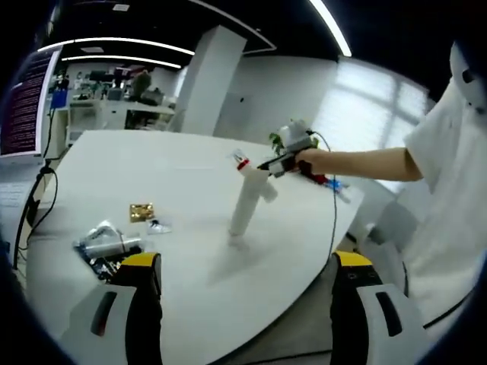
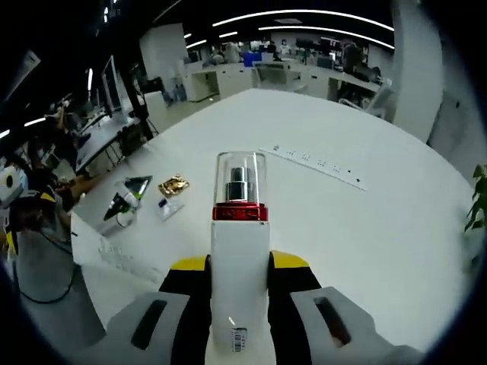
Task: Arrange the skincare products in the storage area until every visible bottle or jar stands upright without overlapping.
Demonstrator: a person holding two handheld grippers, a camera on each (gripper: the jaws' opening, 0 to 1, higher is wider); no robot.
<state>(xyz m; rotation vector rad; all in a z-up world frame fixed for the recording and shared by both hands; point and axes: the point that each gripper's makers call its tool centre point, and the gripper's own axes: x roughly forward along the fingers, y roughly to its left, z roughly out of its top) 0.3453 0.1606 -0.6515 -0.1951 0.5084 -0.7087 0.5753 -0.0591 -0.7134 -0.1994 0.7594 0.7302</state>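
A tall white bottle (image 1: 248, 199) with a red band and a clear cap leans over the white table (image 1: 183, 175). Its base is at or just above the surface; I cannot tell which. My right gripper (image 1: 278, 163) is shut on its upper part, reaching in from the right on a person's arm. In the right gripper view the same bottle (image 2: 239, 251) stands between the jaws of the right gripper (image 2: 239, 304), cap pointing away. My left gripper (image 1: 247, 304) is open at the table's near edge, holding nothing.
A small gold item (image 1: 141, 211) (image 2: 173, 185), a little clear vial (image 1: 158, 226) (image 2: 167, 207) and a silvery-dark packet (image 1: 106, 247) (image 2: 128, 196) lie near the table's edge. A white power strip (image 2: 316, 163) lies farther across. Office desks stand beyond.
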